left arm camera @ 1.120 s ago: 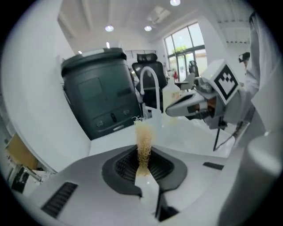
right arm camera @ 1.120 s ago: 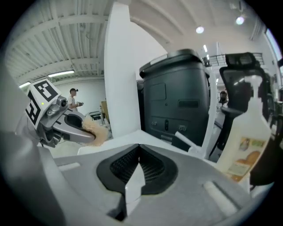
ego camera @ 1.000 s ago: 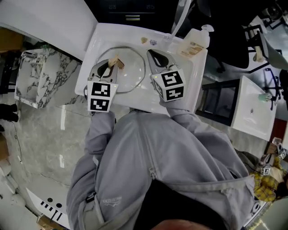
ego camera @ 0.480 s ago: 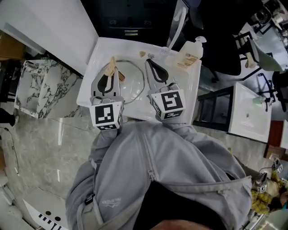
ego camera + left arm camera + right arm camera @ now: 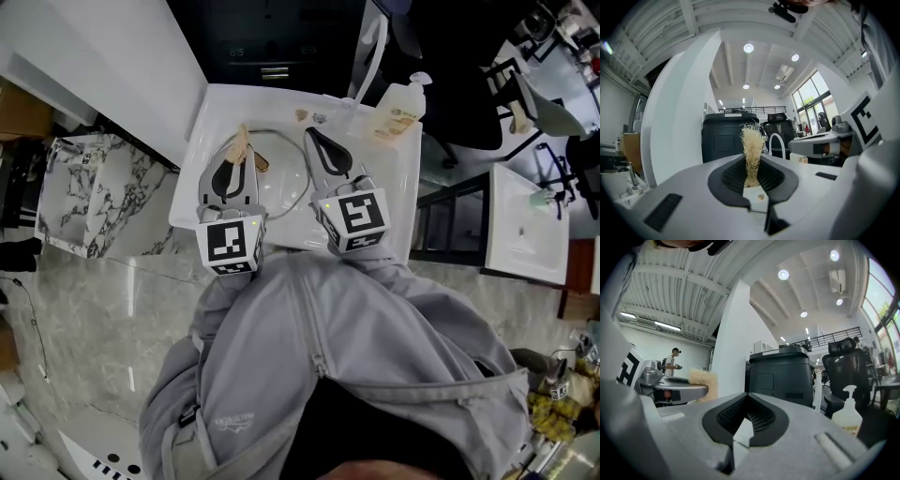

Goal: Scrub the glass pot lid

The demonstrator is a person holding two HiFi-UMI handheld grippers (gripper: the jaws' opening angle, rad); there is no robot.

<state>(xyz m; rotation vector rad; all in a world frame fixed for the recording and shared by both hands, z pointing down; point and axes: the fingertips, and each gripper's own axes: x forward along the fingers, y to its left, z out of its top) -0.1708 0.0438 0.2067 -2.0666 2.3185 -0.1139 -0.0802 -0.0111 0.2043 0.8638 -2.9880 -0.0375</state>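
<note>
A person in a grey zip jacket (image 5: 319, 375) stands over a white sink (image 5: 193, 173) and fills the lower half of the head view. The sink stands on a pale, marble-patterned floor (image 5: 103, 309).

The glass pot lid (image 5: 286, 173) lies flat in the sink basin, towards its left half, partly covered by the two grippers. It is round and clear, so the white of the basin shows through it. A thin, darker rim traces its edge as an arc that runs between the grippers. A small tan part shows on it close beside the left gripper; I cannot tell whether this is the knob.

The left gripper (image 5: 234, 155) reaches over the left side of the lid. In the left gripper view its jaws (image 5: 752, 180) are clamped on a pale, straw-coloured fibre scrubber (image 5: 752, 150). The scrubber stands straight up out of the black ribbed pads, and its frayed tuft sticks out past the tips.

The right gripper (image 5: 317, 141) lies beside it over the lid's right edge. Its jaws (image 5: 747, 420) are pressed together with nothing between them. Both gripper views look level across a room towards a black cabinet (image 5: 780, 376).

A white curved faucet (image 5: 370, 56) rises at the back of the sink. A pale pump bottle (image 5: 403, 108) stands on the back right corner of the sink. It also shows at the right of the right gripper view (image 5: 847, 416).
</note>
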